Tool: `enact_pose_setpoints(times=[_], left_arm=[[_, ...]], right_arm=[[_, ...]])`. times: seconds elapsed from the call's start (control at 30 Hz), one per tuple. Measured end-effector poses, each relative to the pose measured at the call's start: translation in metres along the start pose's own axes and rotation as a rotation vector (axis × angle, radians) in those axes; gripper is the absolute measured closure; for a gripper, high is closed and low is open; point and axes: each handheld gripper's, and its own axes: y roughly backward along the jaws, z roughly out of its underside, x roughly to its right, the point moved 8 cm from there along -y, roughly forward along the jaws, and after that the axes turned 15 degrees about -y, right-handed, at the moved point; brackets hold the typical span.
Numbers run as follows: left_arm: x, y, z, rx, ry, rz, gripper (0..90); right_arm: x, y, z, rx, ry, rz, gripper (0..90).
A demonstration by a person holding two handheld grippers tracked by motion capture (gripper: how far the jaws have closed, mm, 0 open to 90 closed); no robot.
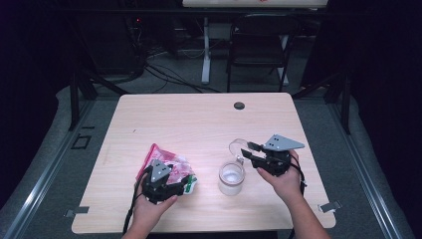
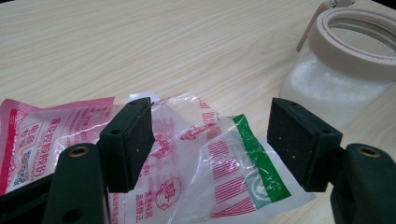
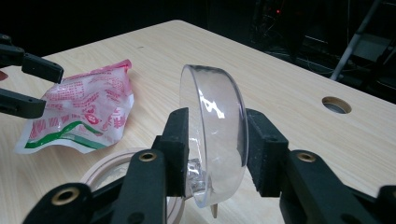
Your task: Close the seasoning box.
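Your right tongs (image 3: 217, 154) stand on either side of the clear hinged lid (image 3: 217, 135) of the jar (image 1: 231, 178), which sits on the table (image 1: 199, 119) just beside them. The lid is tipped up on edge over the open mouth, so the white granules inside are reachable. Whether both pads already press the lid you cannot tell: the far pad meets its face, the near pad seems a hair off. Your right hand (image 1: 283, 180) lies low at the jar's right, the tool pointing left and slightly away from you. Your left tongs (image 2: 210, 140) stand wide and empty over the crumpled red-printed plastic bag (image 2: 187, 158), left of the jar, with the left hand (image 1: 152, 206) gripping from the near edge.
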Motion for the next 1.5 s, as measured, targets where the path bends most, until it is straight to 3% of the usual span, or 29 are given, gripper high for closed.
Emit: enact_pose_setpoints(times=[0.43, 0.6, 0.87, 1.1, 1.2, 1.4, 1.5], left_arm=[[-0.004, 0.000, -0.002, 0.003, 0.017, -0.005, 31.9], [-0.004, -0.002, -0.003, 0.002, 0.017, -0.001, 32.2], [-0.005, -0.004, -0.005, 0.006, 0.020, 0.004, 32.8], [-0.004, -0.006, -0.006, 0.007, 0.019, 0.012, 33.0], [-0.004, -0.007, -0.007, 0.005, 0.016, 0.017, 33.0], [-0.002, -0.010, -0.009, 0.003, 0.009, 0.026, 33.0], [-0.002, -0.012, -0.011, 0.005, 0.005, 0.029, 33.0]], right_arm=[[-0.012, 0.001, 0.001, -0.020, 0.077, 0.020, 67.4], [-0.020, 0.002, 0.003, -0.017, 0.102, 0.006, 64.1], [-0.034, 0.000, 0.009, -0.032, 0.193, 0.012, 60.9], [-0.039, -0.001, 0.014, -0.043, 0.216, 0.005, 57.5], [-0.041, -0.001, 0.016, -0.047, 0.248, 0.018, 57.0], [-0.051, -0.005, 0.025, -0.053, 0.364, 0.072, 54.8], [-0.053, -0.005, 0.028, -0.062, 0.379, 0.081, 53.2]])
